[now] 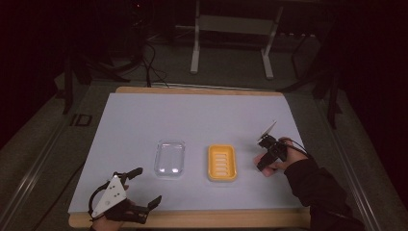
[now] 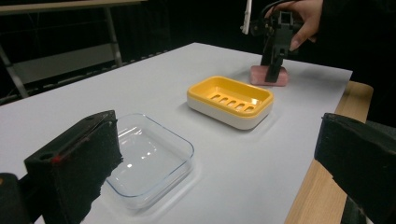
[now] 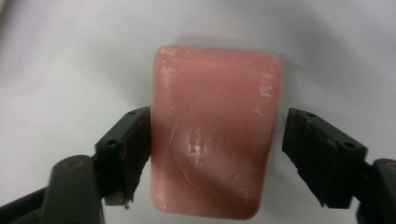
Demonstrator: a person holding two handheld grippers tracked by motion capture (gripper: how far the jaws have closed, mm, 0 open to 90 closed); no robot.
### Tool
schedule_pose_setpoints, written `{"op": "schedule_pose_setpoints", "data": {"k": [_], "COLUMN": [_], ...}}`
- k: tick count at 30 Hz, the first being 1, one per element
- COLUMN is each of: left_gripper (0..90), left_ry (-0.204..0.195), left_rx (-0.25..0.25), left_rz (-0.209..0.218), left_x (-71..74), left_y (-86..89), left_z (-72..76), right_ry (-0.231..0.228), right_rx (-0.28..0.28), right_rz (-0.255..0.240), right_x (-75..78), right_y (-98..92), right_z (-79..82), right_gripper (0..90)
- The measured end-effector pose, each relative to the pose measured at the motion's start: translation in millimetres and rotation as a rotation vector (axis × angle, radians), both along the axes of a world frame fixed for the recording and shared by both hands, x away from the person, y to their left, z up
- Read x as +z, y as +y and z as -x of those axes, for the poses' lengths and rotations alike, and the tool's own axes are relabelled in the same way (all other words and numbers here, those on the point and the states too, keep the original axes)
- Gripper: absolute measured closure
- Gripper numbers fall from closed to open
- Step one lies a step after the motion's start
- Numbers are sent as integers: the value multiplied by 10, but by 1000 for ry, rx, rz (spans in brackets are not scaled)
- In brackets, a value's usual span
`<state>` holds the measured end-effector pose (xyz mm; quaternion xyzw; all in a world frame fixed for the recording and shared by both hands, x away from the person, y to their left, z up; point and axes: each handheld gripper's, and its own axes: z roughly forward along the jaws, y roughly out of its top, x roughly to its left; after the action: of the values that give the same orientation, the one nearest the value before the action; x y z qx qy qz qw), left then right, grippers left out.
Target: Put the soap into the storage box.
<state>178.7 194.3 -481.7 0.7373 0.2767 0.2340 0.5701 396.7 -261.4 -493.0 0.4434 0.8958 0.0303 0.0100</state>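
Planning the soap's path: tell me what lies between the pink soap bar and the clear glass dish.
The yellow slotted soap tray sits between them, as the left gripper view shows.

The sheet covers most of the table; the table's edge shows before and behind it; the glass dish lies on the sheet left of centre; the soap tray lies just right of the dish, apart from it; the soap lies flat on the sheet right of the tray, near but not touching; the right gripper stands over the soap with a jaw on either side; the left gripper sits at the near left corner, before the dish; a stand is on the floor behind the table.
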Motion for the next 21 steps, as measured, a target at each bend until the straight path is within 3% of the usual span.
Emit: {"op": "schedule_pose_setpoints", "data": {"k": [5, 8, 18, 21], "left_gripper": [6, 7, 6, 6], "left_ry": [2, 3, 6, 6], "left_rx": [-2, -4, -11, -11], "left_rz": [-1, -1, -9, -9], "left_x": [-1, -2, -5, -6], "left_y": [-1, -2, -14, -14], "left_z": [-2, -1, -2, -1], "right_ry": [2, -11, -36, -38], "right_rx": [1, 10, -90, -96], "right_rz": [-3, 16, 18, 11], "right_x": [-35, -57, -58, -59], "right_y": [27, 54, 59, 49], "right_z": [7, 22, 74, 72], "right_gripper": [354, 356, 372, 372]}}
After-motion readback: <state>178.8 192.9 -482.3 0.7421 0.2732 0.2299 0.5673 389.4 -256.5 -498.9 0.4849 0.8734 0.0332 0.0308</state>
